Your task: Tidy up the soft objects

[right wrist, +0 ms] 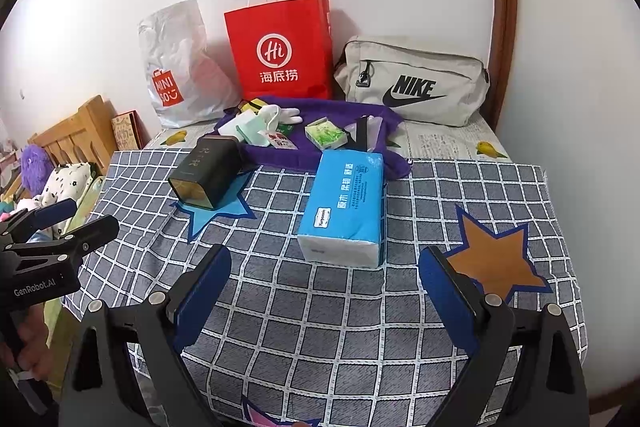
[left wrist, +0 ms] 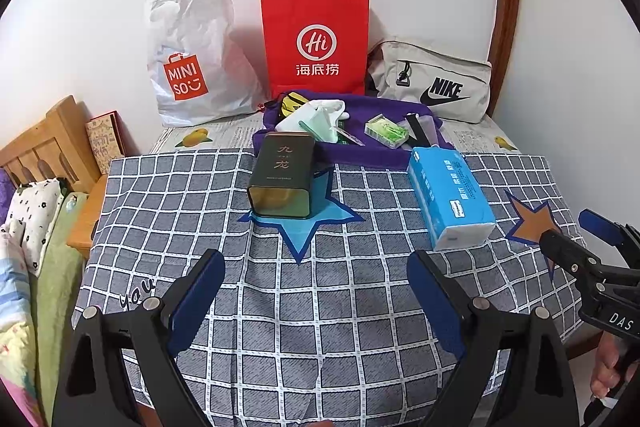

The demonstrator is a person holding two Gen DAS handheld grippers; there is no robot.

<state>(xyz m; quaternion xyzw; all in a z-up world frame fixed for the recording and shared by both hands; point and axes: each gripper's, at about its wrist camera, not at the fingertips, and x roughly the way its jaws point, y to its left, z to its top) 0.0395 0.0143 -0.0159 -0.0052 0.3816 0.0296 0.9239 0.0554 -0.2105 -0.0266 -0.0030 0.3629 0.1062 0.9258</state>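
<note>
A blue tissue pack [left wrist: 450, 197] [right wrist: 345, 207] lies on the checked cloth [left wrist: 320, 307] [right wrist: 340, 307]. A dark tin [left wrist: 282, 175] [right wrist: 208, 173] lies on its side on a blue star. Behind them a purple cloth [left wrist: 360, 153] [right wrist: 320, 111] carries small items: a white glove [left wrist: 332, 107] [right wrist: 282, 115], a green box [left wrist: 387, 131] [right wrist: 325, 133]. My left gripper [left wrist: 316, 269] is open above the cloth, nothing between its fingers. My right gripper [right wrist: 325, 265] is open too, just short of the tissue pack.
Against the wall stand a white Miniso bag [left wrist: 188, 55] [right wrist: 176, 67], a red paper bag [left wrist: 316, 43] [right wrist: 280, 51] and a beige Nike pouch [left wrist: 436, 81] [right wrist: 416, 79]. A wooden headboard [left wrist: 48, 147] and bedding [left wrist: 28, 227] lie left.
</note>
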